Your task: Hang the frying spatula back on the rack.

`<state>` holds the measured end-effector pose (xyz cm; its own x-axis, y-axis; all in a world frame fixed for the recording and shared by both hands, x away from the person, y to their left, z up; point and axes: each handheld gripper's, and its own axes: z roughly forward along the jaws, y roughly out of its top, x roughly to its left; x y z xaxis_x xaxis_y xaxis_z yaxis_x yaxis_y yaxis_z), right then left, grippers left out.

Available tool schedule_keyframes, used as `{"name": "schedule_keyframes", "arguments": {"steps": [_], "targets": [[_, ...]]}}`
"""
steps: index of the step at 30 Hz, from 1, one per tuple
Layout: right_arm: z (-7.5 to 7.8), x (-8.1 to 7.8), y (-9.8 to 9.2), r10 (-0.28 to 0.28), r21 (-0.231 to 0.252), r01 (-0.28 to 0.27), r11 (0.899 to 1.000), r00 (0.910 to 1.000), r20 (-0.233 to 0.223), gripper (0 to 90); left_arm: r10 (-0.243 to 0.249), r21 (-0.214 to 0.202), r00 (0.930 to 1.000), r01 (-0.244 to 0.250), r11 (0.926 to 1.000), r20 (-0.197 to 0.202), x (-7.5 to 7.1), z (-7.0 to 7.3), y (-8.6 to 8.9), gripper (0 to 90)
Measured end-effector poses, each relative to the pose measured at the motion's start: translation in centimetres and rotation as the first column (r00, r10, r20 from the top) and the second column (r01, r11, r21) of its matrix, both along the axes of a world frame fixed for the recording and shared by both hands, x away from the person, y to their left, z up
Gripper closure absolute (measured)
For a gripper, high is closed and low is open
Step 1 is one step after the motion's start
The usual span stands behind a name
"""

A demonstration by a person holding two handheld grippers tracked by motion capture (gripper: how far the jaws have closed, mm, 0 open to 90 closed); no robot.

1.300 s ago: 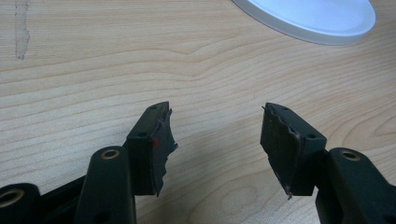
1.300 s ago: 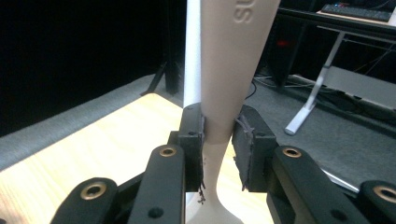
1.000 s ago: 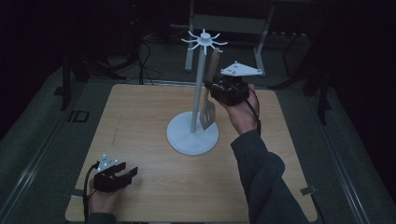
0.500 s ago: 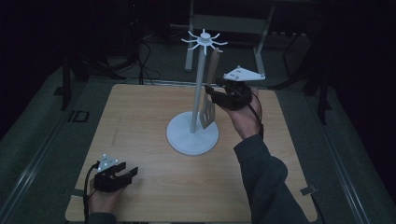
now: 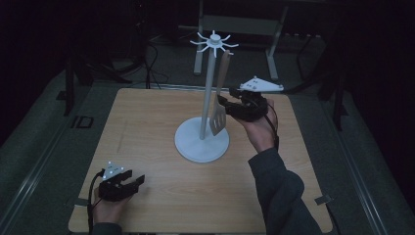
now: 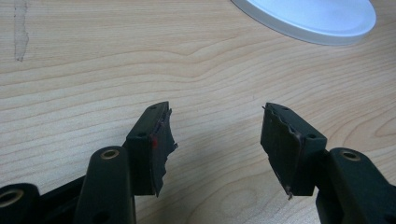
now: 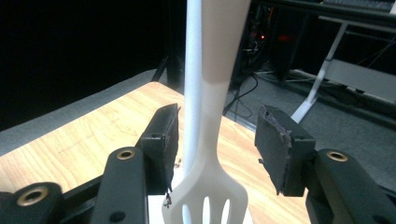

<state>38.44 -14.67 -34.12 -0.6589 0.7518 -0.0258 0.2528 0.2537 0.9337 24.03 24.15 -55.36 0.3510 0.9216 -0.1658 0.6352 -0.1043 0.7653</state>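
Observation:
A white utensil stand [image 5: 208,93] with a round base [image 5: 201,144] rises from the middle of the wooden table [image 5: 147,122]. A slotted spatula [image 5: 219,117] with a pale wooden handle hangs from a hook at its top. My right gripper [image 5: 226,105] is level with the spatula's neck. In the right gripper view the spatula [image 7: 212,140] hangs between the pads, which stand apart from it; the jaws have just been opening. My left gripper [image 5: 134,182] rests open on the table at the front left, with only bare wood between its fingers [image 6: 154,140].
The stand's base [image 6: 317,18] lies ahead of the left gripper. Dark grey floor mats surround the table. A white desk frame [image 5: 240,24] and cables stand behind it. The stand's pole [image 7: 192,70] is just behind the spatula.
The right gripper's jaws have opened and let go of the spatula, which now hangs free from the stand's hook. The left hand has not moved.

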Motion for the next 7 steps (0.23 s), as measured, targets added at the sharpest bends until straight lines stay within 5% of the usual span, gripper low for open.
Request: {"name": "schedule_keyframes", "arguments": {"steps": [7], "targets": [[-1.3,-0.5,-1.4,-0.011,-0.001,0.011,1.0,0.9998,-0.017,49.2,0.001,0.003,1.0,-0.001,1.0,0.001,0.0,0.0,-0.1,42.9]]}}
